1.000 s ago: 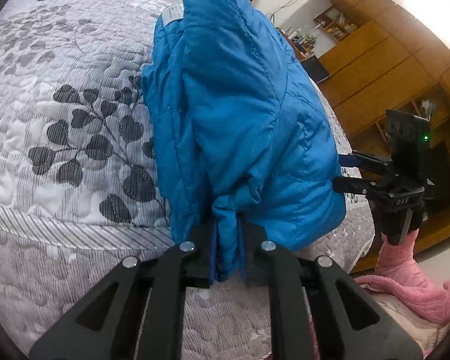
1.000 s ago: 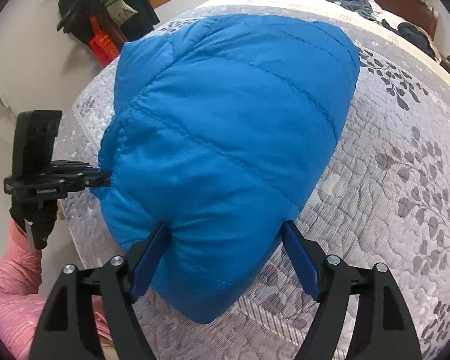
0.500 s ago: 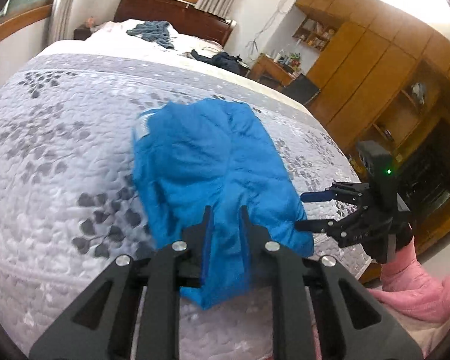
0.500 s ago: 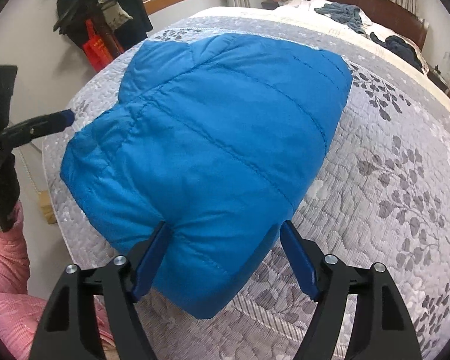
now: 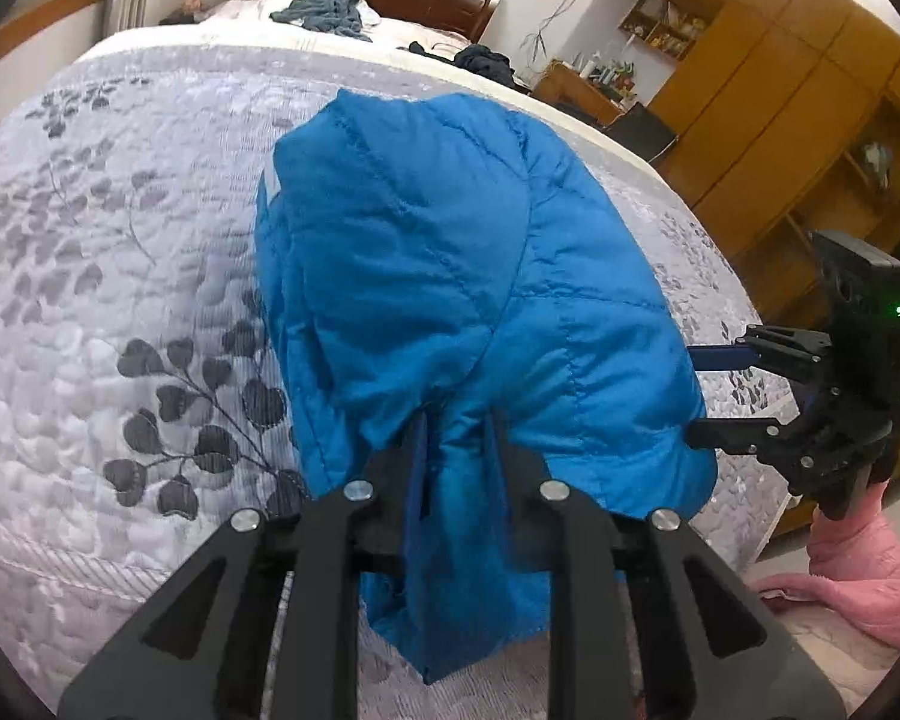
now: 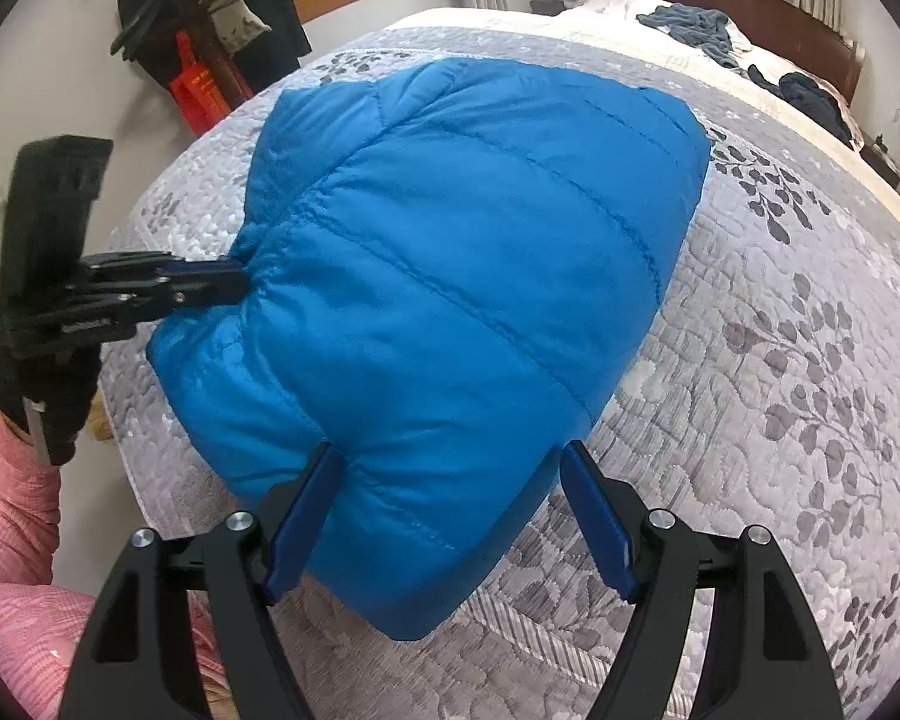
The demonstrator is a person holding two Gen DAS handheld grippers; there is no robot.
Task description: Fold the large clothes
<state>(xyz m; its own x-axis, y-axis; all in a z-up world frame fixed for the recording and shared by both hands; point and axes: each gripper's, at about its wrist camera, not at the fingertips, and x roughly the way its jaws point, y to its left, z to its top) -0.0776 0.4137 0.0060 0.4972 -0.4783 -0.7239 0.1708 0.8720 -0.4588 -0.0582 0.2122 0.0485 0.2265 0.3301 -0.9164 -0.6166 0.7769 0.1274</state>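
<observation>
So my left claw point(image 5: 455, 438) is clamped down on a bunched-up fold of the blue puffer jacket point(image 6: 462, 276), pinching the near hem so a flap of it droops down between the arms of the rig. The jacket itself is folded over into a chunky bundle lying on the bed point(image 6: 780, 360), near the foot corner, on that grey quilted cover with the dark leaf print. My right claw point(image 6: 450, 510) is spread wide, its blue fingers point(image 6: 597, 519) sitting on either side of the jacket's near edge; I don't see them squeezing anything. From the left cam the right claw point(image 5: 699, 396) shows up at the jacket's far side, jaws apart. There's a pink sleeve point(image 6: 12, 516) at the edge of frame, and some dark clothes point(image 6: 690, 24) heaped up by the headboard.
</observation>
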